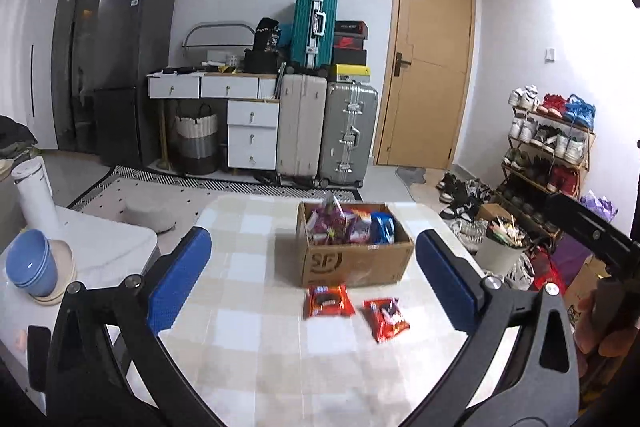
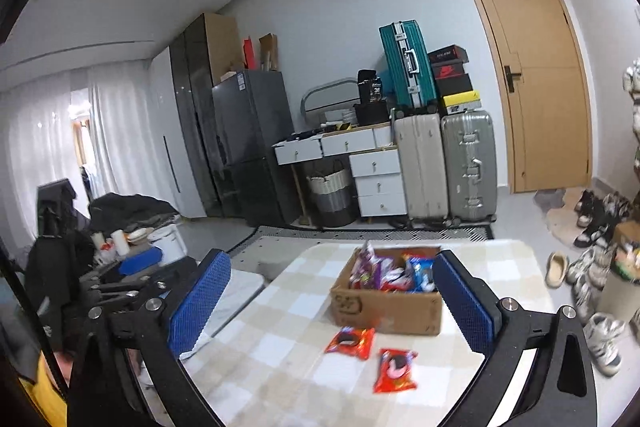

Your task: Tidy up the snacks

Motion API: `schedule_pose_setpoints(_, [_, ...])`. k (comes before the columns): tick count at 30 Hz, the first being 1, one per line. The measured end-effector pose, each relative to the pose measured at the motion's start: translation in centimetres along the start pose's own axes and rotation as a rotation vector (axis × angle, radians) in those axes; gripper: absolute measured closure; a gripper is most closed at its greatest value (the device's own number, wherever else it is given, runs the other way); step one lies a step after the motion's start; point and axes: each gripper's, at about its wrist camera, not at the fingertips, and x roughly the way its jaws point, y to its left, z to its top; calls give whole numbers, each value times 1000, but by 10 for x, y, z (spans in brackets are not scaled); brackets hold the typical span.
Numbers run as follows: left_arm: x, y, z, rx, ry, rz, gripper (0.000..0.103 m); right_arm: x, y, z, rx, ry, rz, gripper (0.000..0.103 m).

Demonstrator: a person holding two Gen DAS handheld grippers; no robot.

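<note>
A brown cardboard box (image 1: 354, 259) (image 2: 390, 307) stands on the checked table (image 1: 248, 259) (image 2: 288, 347), filled with several purple, red and blue snack packets (image 1: 348, 225) (image 2: 390, 273). Two red snack packets lie flat on the cloth in front of it: one (image 1: 329, 301) (image 2: 351, 342) close to the box, the other (image 1: 386, 319) (image 2: 395, 371) further right. My left gripper (image 1: 314, 283) is open and empty, held back from the box. My right gripper (image 2: 332, 307) is also open and empty, short of the packets. The left gripper (image 2: 132, 291) shows at the left of the right wrist view.
A white side table (image 1: 112, 247) at the left holds stacked blue bowls (image 1: 32, 263) and a white cylinder (image 1: 36, 191). Suitcases (image 1: 326, 131), a drawer unit (image 1: 252, 135), a fridge (image 1: 128, 67) and a door (image 1: 428, 63) line the far wall. Shoes and a rack (image 1: 552, 143) crowd the right.
</note>
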Motion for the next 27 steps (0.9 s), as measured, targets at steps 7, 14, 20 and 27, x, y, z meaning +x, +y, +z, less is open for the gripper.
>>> schedule_pose_setpoints(7, [14,-3,-40,33,65,19,1,1,-1,-30,-4,31,-43,0])
schedule_pose_setpoints(14, [69,1,-59,10,149,29,1,23,-24,-44,54,87,-54,0])
schedule_pose_setpoints(20, [127,0,-83,21,232,40,1,50,-39,-72,65,148,-75,0])
schedule_pose_setpoints(27, [202,1,-129,0,393,-10,1,106,-63,-127,62,305,-80,0])
